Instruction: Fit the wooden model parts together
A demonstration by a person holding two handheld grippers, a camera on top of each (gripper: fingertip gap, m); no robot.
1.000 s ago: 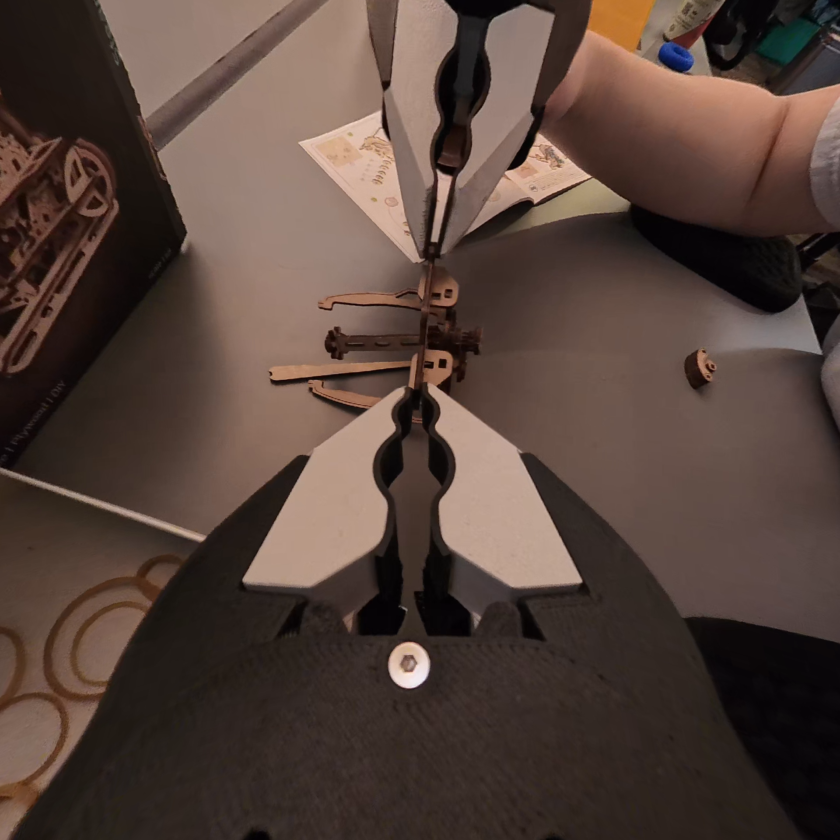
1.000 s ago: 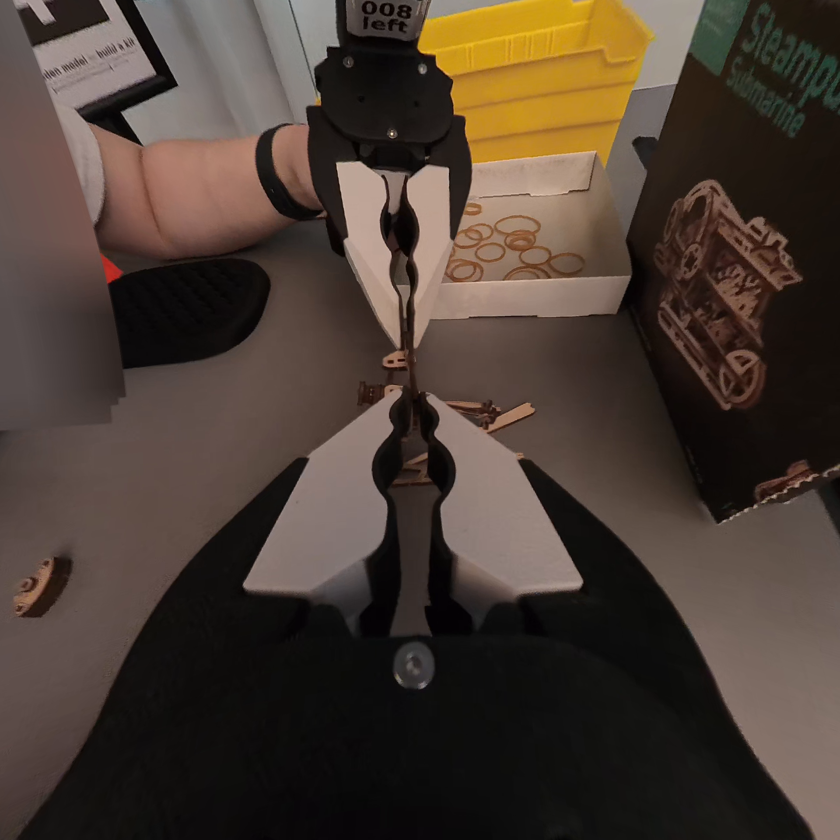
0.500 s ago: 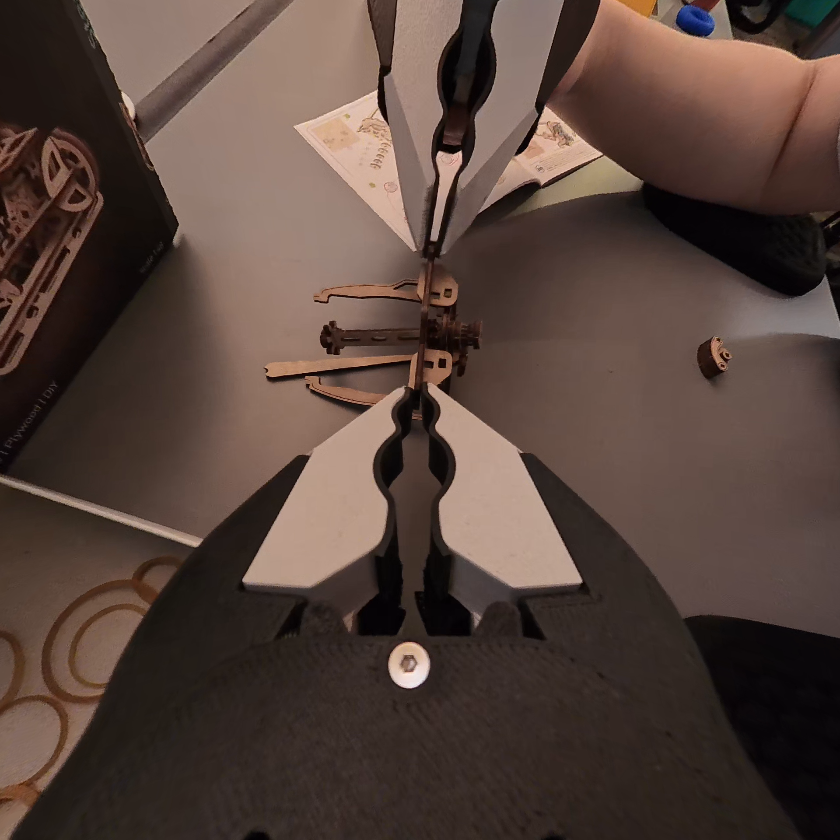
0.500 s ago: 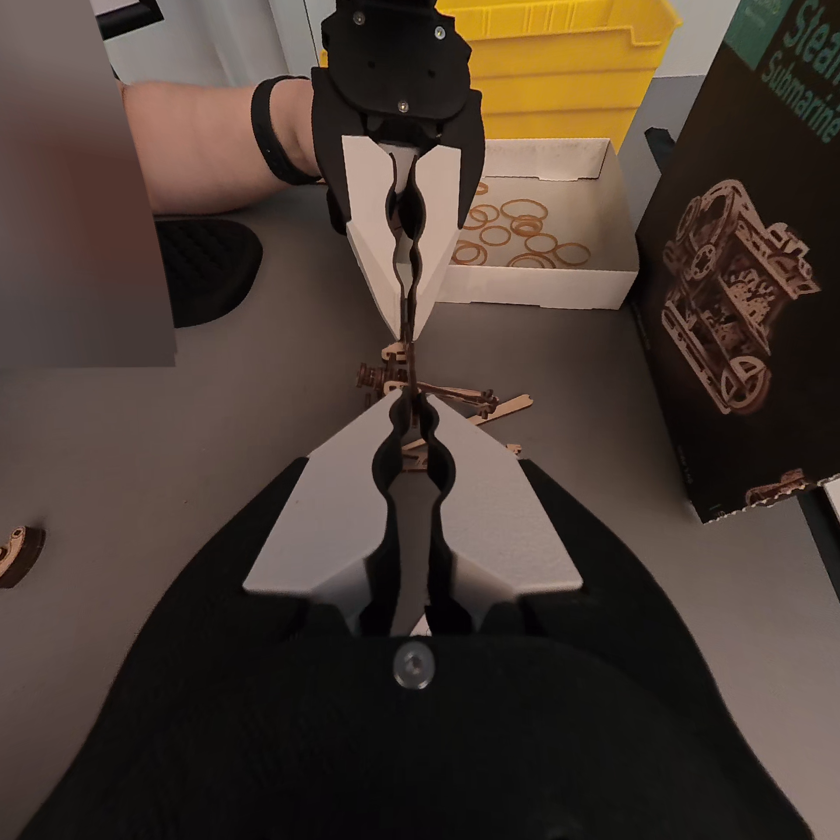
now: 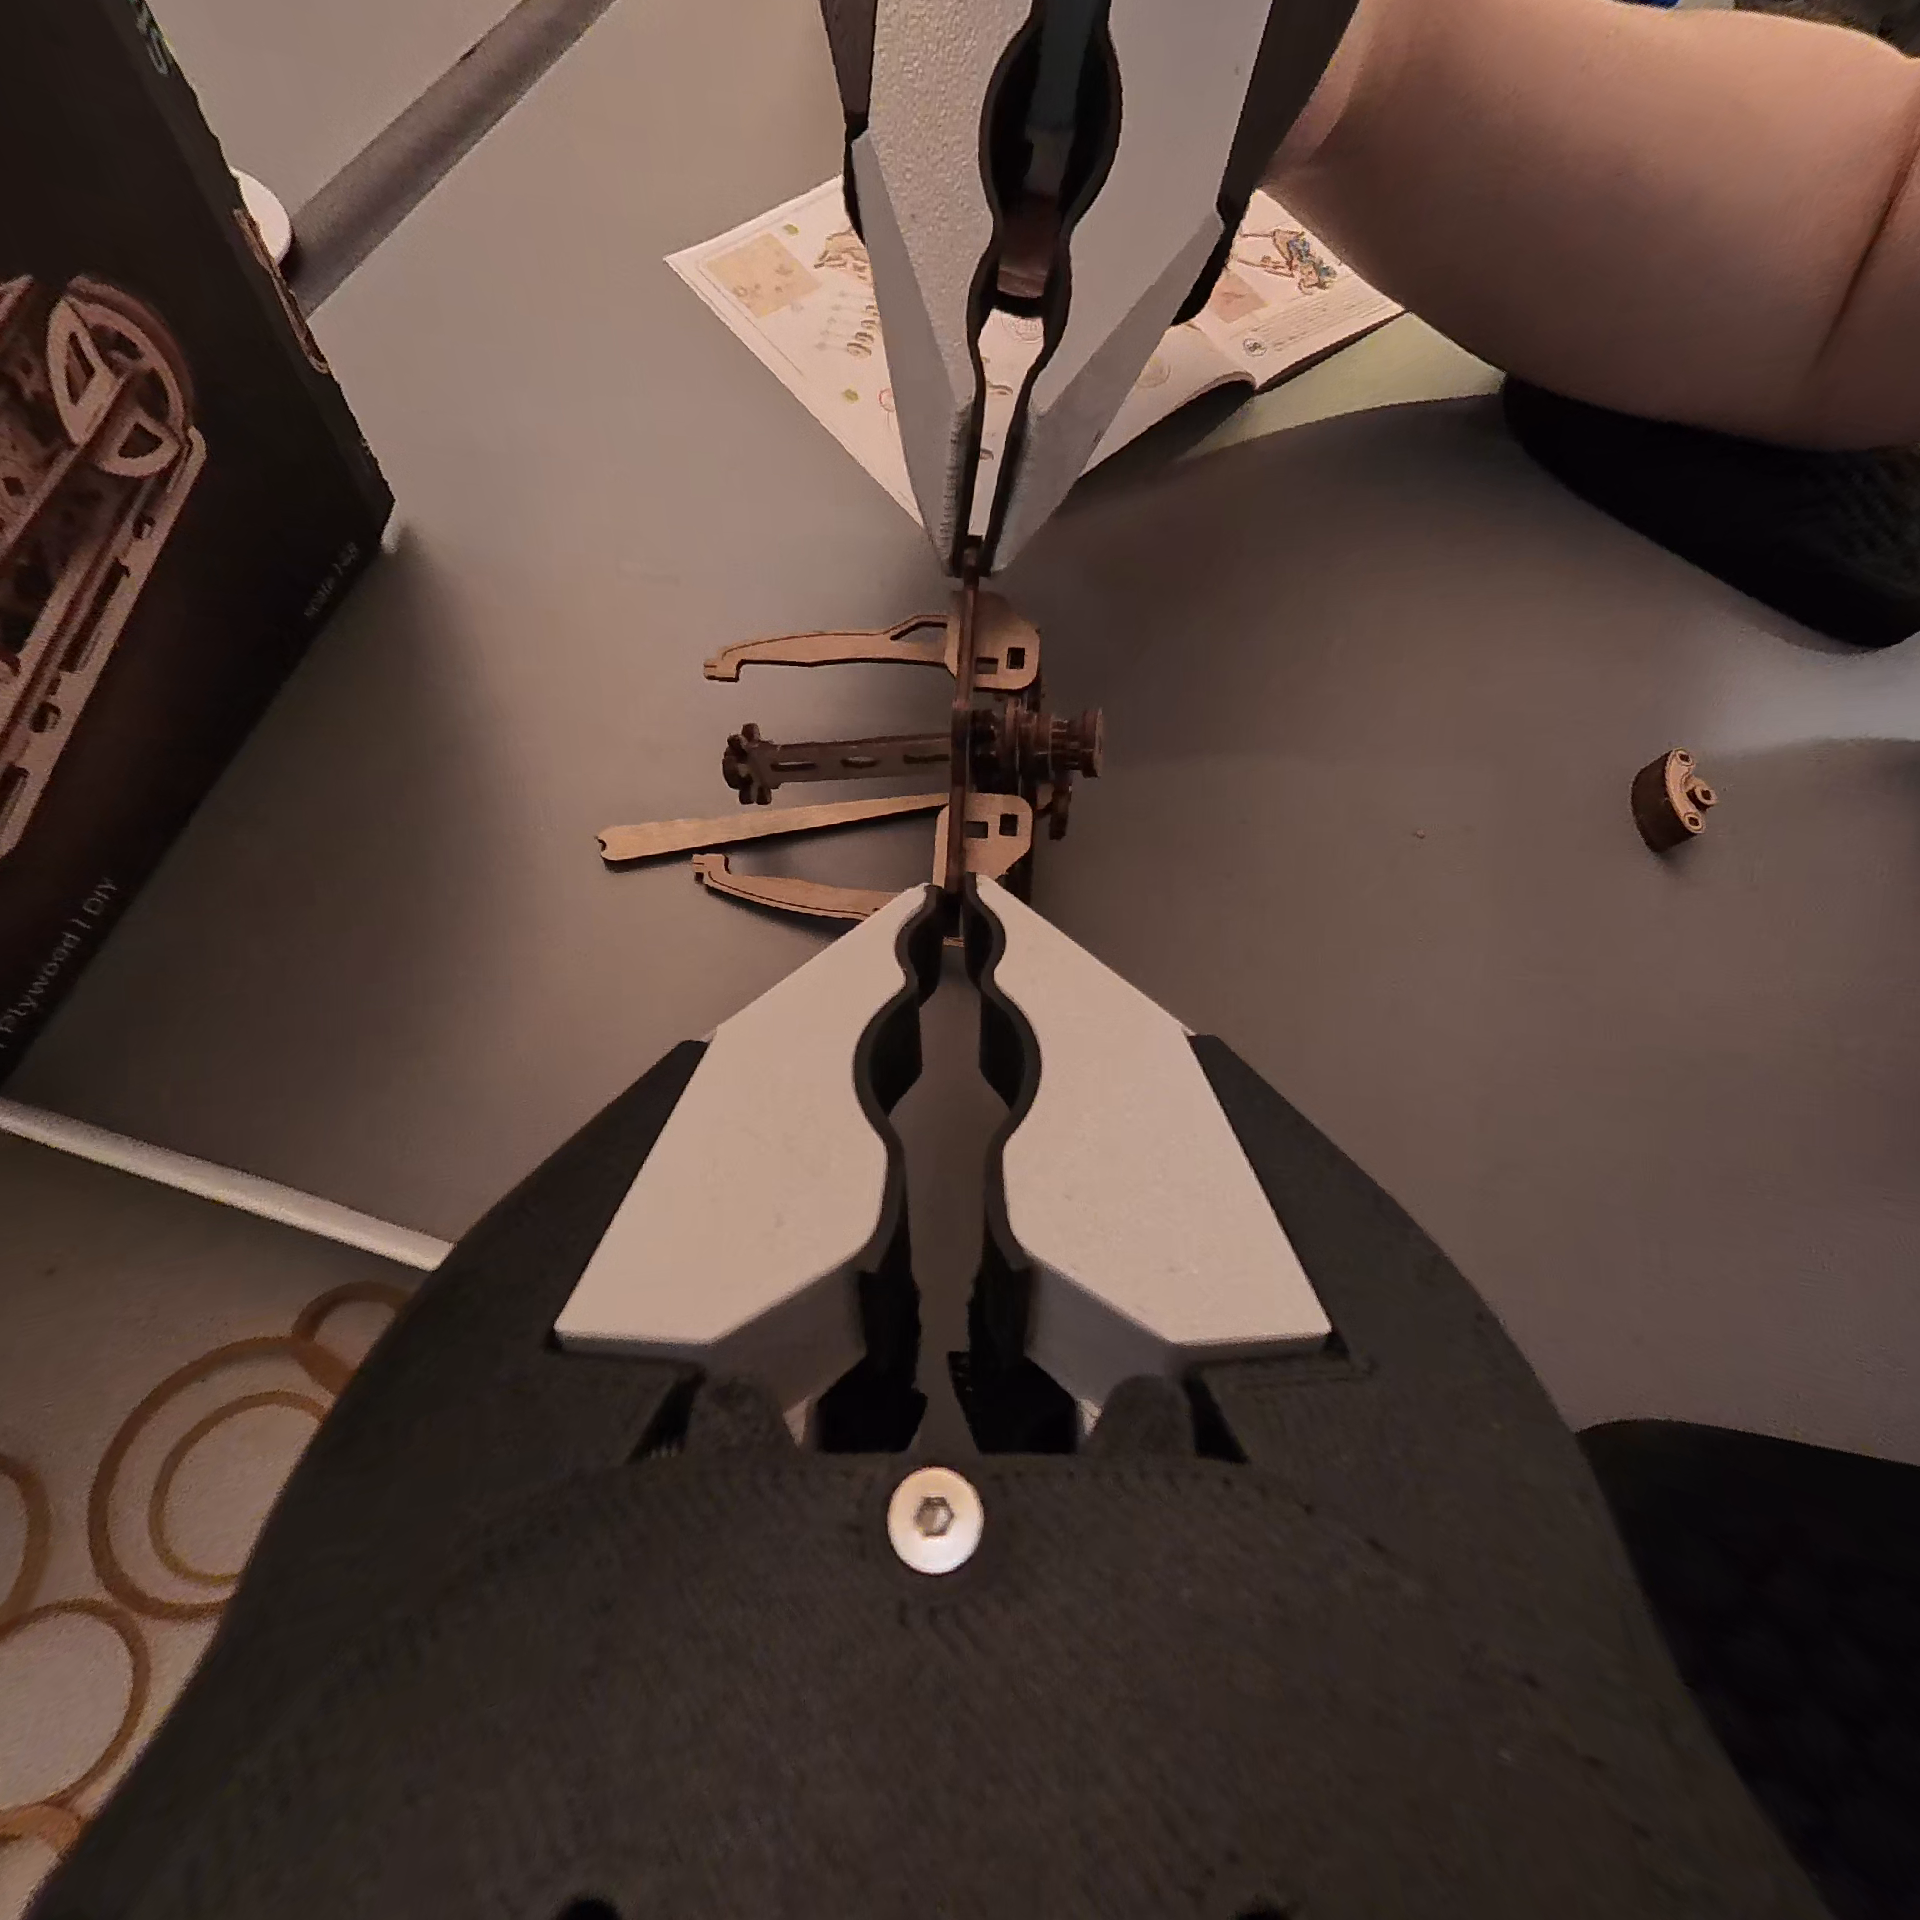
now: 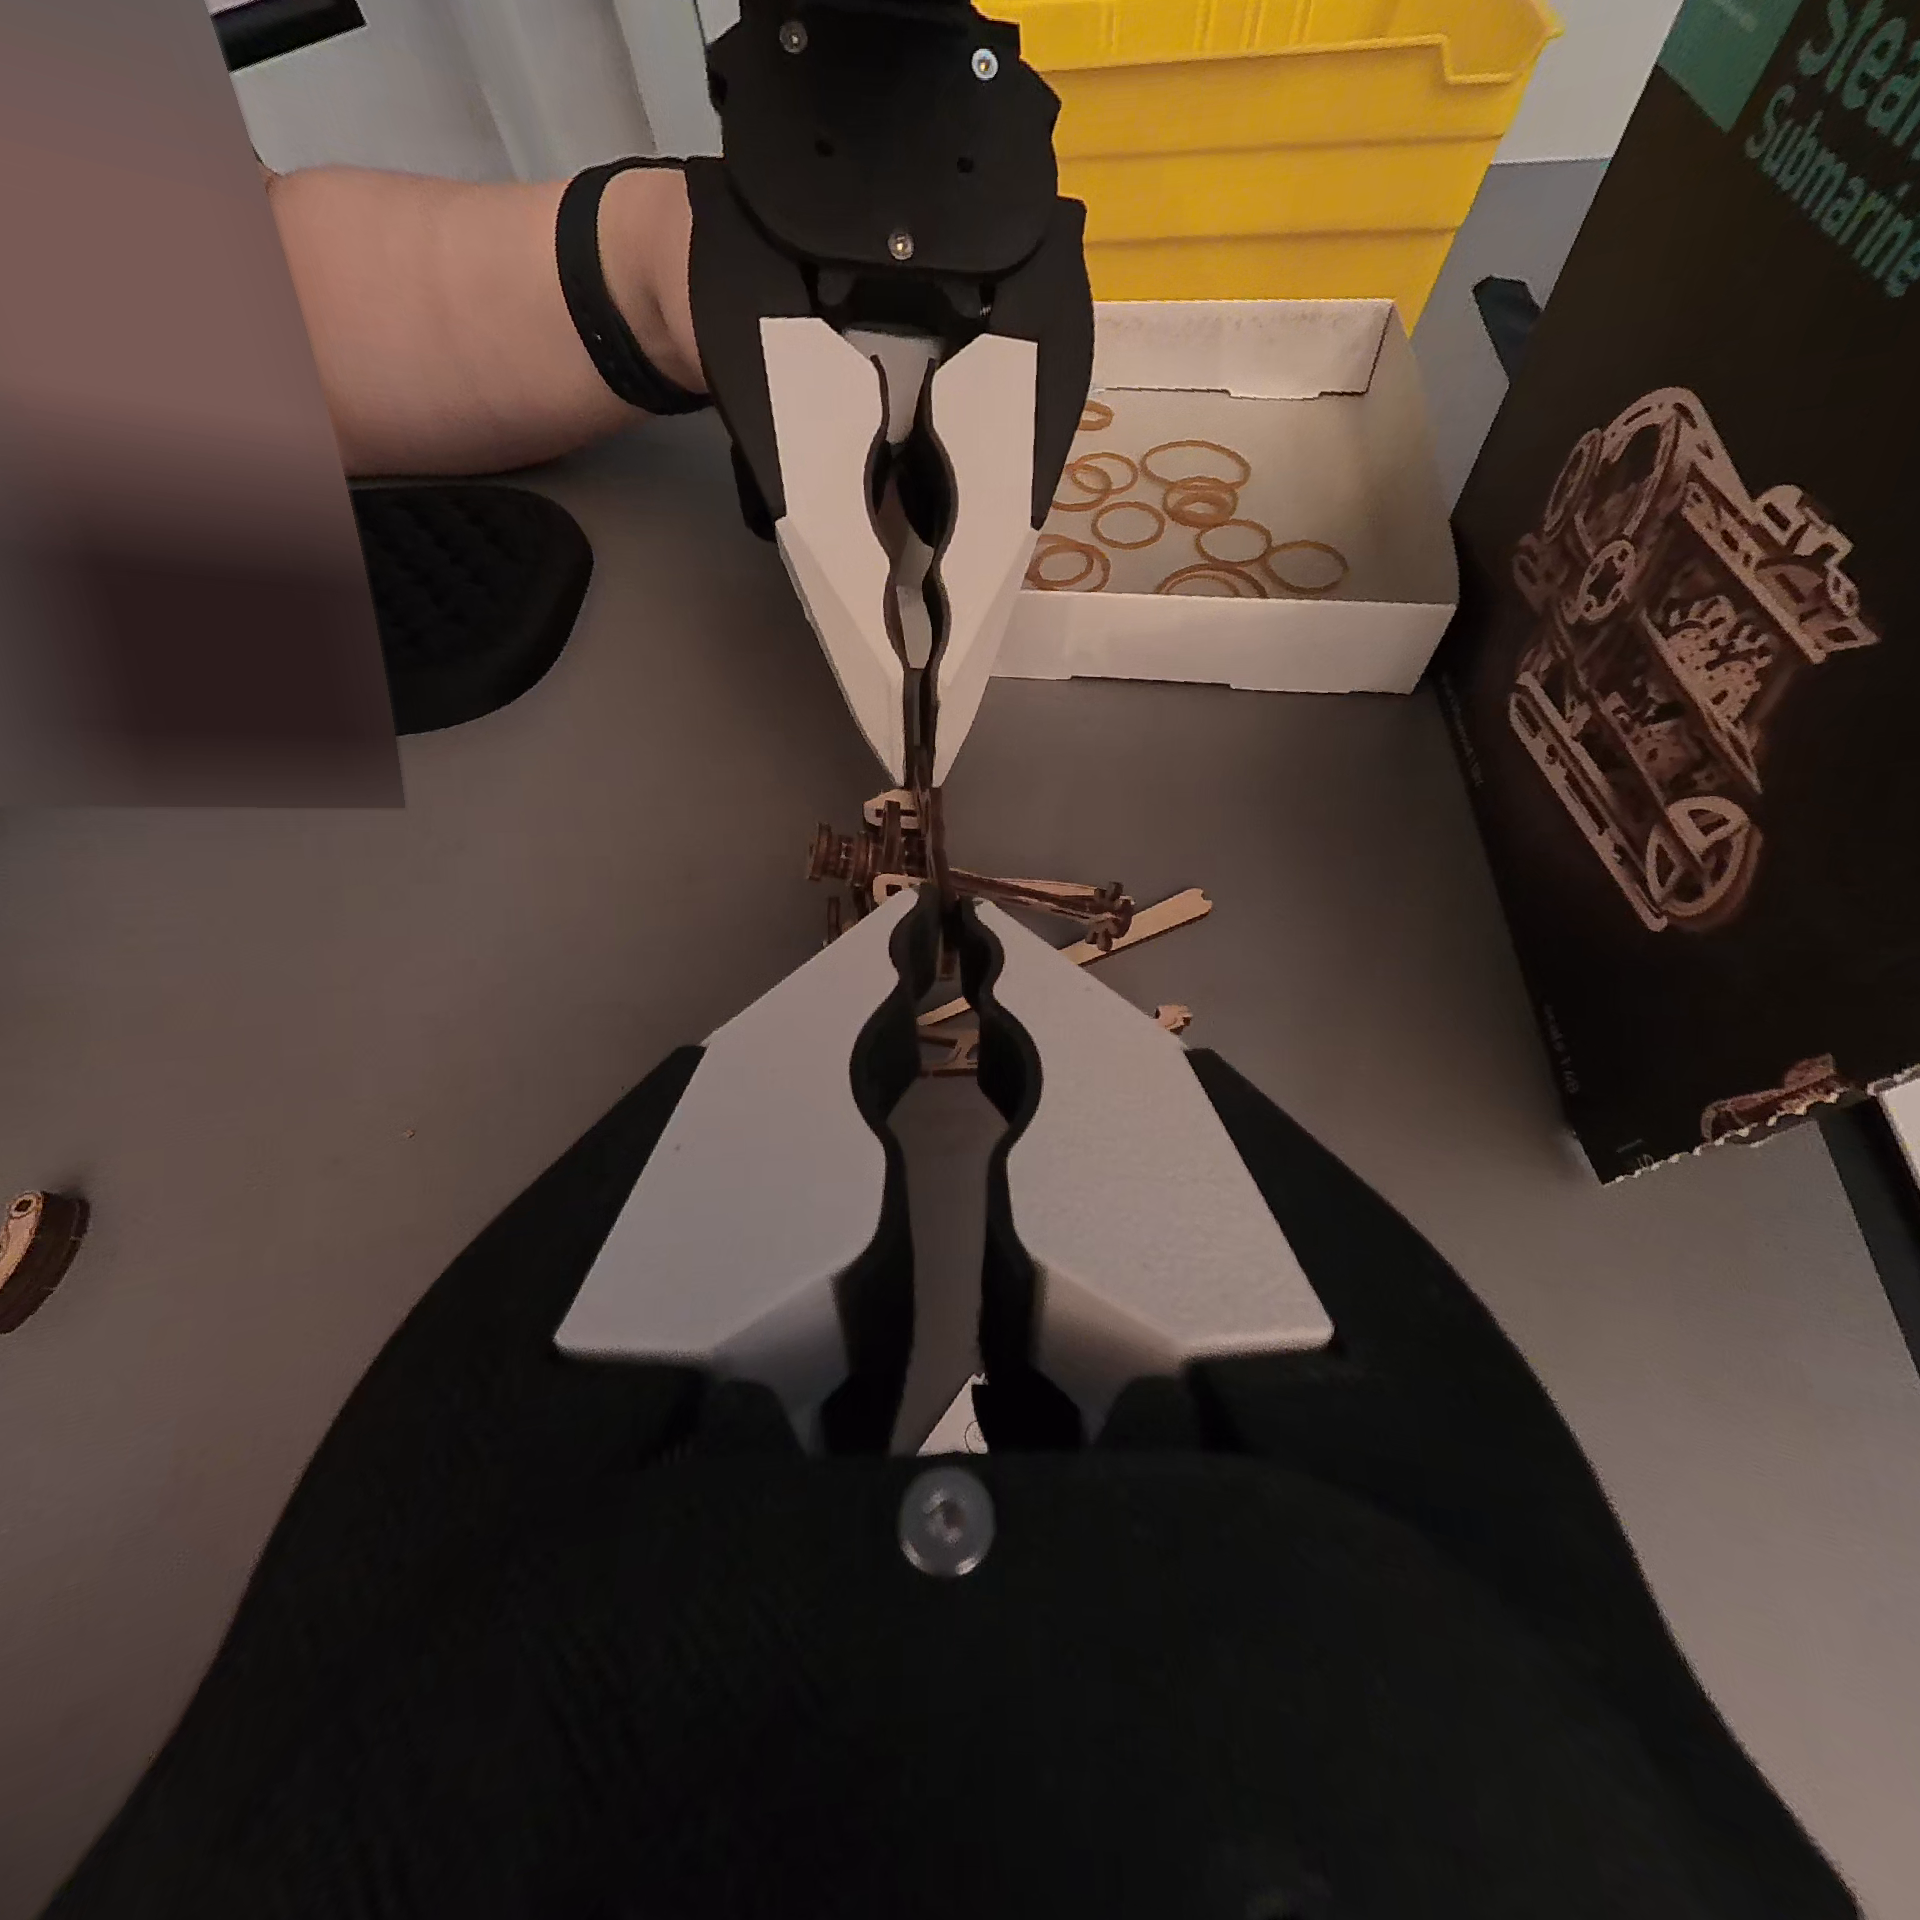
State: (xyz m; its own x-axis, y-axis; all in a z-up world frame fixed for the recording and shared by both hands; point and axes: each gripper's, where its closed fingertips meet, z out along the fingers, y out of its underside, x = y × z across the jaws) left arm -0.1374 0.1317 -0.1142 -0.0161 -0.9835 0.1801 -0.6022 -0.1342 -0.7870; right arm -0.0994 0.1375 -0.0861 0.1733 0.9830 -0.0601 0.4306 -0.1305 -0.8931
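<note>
The left hand-held gripper (image 5: pixel 951 902) and the right hand-held gripper (image 6: pixel 938 912) face each other, tip to tip, above the grey surface (image 5: pixel 1351 935). Both are clenched on the same thin wooden plate (image 5: pixel 961 727), which stands on edge between them: the left one grasps its near end in the left wrist view, the right one its far end. This plate is part of a small wooden model assembly (image 5: pixel 1023 753). A dark toothed shaft (image 5: pixel 831 767) goes out from it to one side, and a stack of small gears (image 5: pixel 1060 748) sits on the other side.

Under the assembly, some flat wooden lever parts (image 5: pixel 821 657) lie on the surface. A long pale wooden strip (image 5: pixel 748 831) lies beside them. A small rounded wooden piece (image 5: pixel 1671 800) lies well apart from them.

A dark model kit box (image 6: pixel 1704 582) stands upright at the edge of the surface. Next to it there is a white cardboard tray (image 6: pixel 1247 649) that holds rubber bands (image 6: pixel 1195 520), and a yellow bin (image 6: pixel 1268 156) is behind the tray. An open instruction booklet (image 5: pixel 790 301) lies behind the right hand-held gripper in the left wrist view.
</note>
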